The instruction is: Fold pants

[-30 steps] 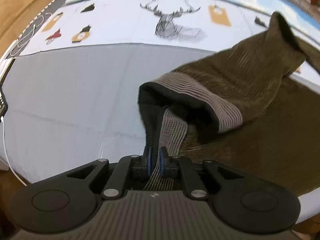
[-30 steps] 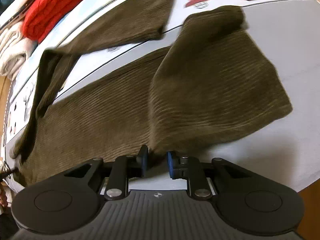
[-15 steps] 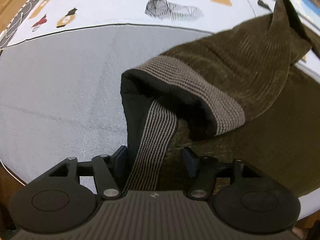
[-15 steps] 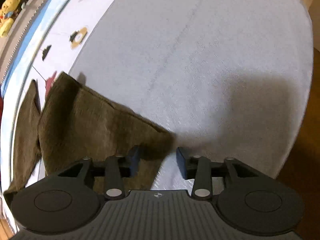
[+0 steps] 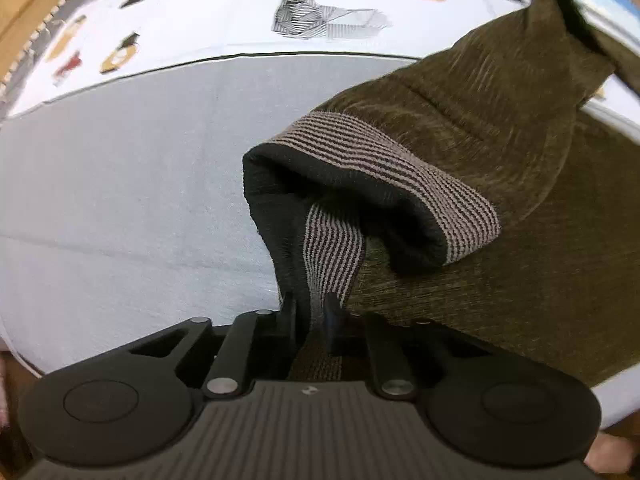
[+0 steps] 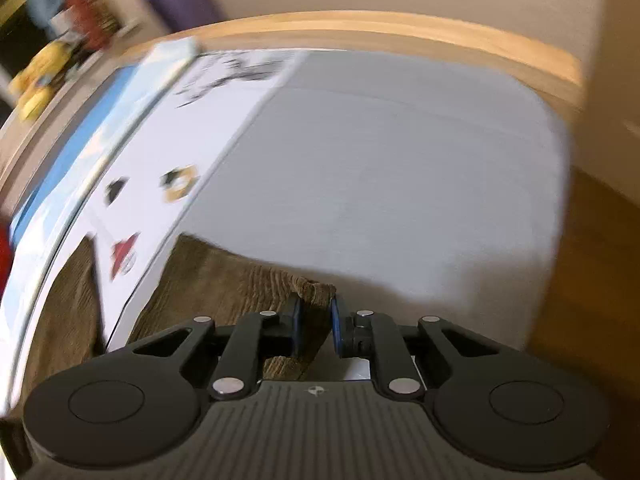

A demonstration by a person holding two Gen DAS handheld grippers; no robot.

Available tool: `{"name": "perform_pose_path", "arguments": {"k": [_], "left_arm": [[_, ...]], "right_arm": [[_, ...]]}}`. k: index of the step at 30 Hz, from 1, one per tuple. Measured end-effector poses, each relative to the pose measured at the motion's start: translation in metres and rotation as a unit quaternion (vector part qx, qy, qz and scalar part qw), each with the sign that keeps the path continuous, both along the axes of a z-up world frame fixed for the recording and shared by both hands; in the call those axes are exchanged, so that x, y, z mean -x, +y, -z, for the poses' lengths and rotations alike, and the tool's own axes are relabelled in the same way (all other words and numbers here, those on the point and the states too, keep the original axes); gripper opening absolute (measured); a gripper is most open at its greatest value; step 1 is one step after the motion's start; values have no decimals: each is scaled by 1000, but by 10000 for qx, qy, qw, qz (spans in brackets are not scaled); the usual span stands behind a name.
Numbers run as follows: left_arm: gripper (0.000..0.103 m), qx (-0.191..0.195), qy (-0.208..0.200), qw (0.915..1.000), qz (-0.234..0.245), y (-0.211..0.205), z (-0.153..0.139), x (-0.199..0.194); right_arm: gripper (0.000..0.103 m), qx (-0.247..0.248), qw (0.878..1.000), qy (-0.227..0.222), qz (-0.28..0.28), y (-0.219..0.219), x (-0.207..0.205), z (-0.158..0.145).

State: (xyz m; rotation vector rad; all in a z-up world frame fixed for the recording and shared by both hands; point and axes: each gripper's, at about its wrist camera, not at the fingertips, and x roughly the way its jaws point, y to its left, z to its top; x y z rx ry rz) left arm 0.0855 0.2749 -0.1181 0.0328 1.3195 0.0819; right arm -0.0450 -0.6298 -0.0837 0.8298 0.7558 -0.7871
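Olive-brown corduroy pants (image 5: 500,128) lie on a grey and white bedsheet (image 5: 120,184). Their striped grey waistband (image 5: 384,164) is curled open in front of my left gripper (image 5: 311,308), which is shut on a striped strip of that waistband. In the right wrist view, which is blurred, a folded corner of the pants (image 6: 224,280) sits at my right gripper (image 6: 315,308), whose jaws are closed on the fabric edge.
The sheet has a printed deer (image 5: 312,4) and small bird pictures (image 6: 180,180). A wooden bed frame (image 6: 360,28) borders the far side. Yellow and red toys (image 6: 36,88) sit beyond the bed at left. Wooden floor (image 6: 592,260) lies at right.
My left gripper, shut a second ago, opened half a second ago and has closed again on the waistband. My right gripper swung toward the bed's far edge and closed on the pants corner.
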Motion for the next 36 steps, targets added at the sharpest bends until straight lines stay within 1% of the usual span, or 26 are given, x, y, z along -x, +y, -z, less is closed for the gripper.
{"name": "perform_pose_path", "arguments": {"k": [2,4,6,7,9,10,11,12,14,16,17,18,20,21,22,23,24,25,26,27,28,30,31,33,35,36], "left_arm": [[10,285,-67,9994,200,-4,-4,6],[10,422,-45,9978,504,-12,-4,13],[11,322,55,9966,756,-19,-1,19],[11,283,69,9966,772,-19,0,20],[11,318,169,9975,604,-11,0,20],[11,238,212,9980,550,-11,-1,20],[11,112,233,9982,550,-12,-1,20],[11,-18,247,9980,579,-15,-2,20],[11,-116,212,9977,629,-18,-5,19],[13,-119,107,9982,579,-21,-13,18],[13,-102,-8,9987,498,-20,-19,20],[13,-100,-209,9989,414,-20,-26,20],[13,-66,-673,9975,191,-16,-45,21],[14,-15,-871,9961,107,-15,-53,21],[16,64,-1042,9945,91,-18,-61,21],[19,150,-1182,9927,184,-23,-67,19],[25,203,-1271,9911,346,-31,-70,19],[35,224,-1336,9892,564,-44,-73,20],[42,218,-1395,9863,855,-59,-73,19],[53,197,-1423,9829,1155,-71,-71,19],[62,150,-1422,9785,1488,-86,-69,21],[73,-19,-1334,9655,2236,-120,-62,26],[73,-135,-1290,9594,2506,-134,-57,26],[73,-592,-1131,9457,2988,-159,-39,27],[71,-1044,-922,9375,3190,-173,-25,24],[56,-1252,-821,9350,3215,-177,-18,19]], "right_arm": [[15,133,9995,138,235,-6,5,0],[15,389,9983,259,354,-10,10,-3],[16,620,9975,335,38,-13,7,-1],[16,650,9971,377,-89,-13,5,2],[17,623,9965,445,-336,-13,1,10],[19,593,9955,485,-560,-10,-4,13],[21,593,9936,594,-758,-6,-7,16],[25,626,9903,775,-964,-1,-13,19],[31,833,9809,1185,-1299,10,-25,22],[31,1187,9745,1396,-1297,16,-29,17],[31,1321,9739,1387,-1217,16,-29,13],[31,1432,9746,1316,-1108,17,-27,8],[31,1642,9761,1094,-910,17,-24,-4],[31,1750,9766,914,-857,19,-24,-11],[31,1840,9766,728,-846,25,-23,-15],[31,1925,9759,553,-867,28,-25,-23],[31,2000,9748,375,-918,33,-27,-29],[31,2049,9734,204,-1004,39,-28,-34],[31,2085,9718,79,-1095,44,-32,-39],[31,2105,9702,-19,-1198,51,-37,-42],[31,2090,9690,-101,-1312,57,-43,-44],[31,2004,9677,-243,-1512,68,-54,-48],[31,1977,9668,-290,-1592,75,-58,-50],[31,1936,9638,-382,-1791,90,-71,-52],[31,1941,9598,-449,-1978,104,-87,-53],[31,1942,9573,-469,-2088,111,-94,-54]]}}
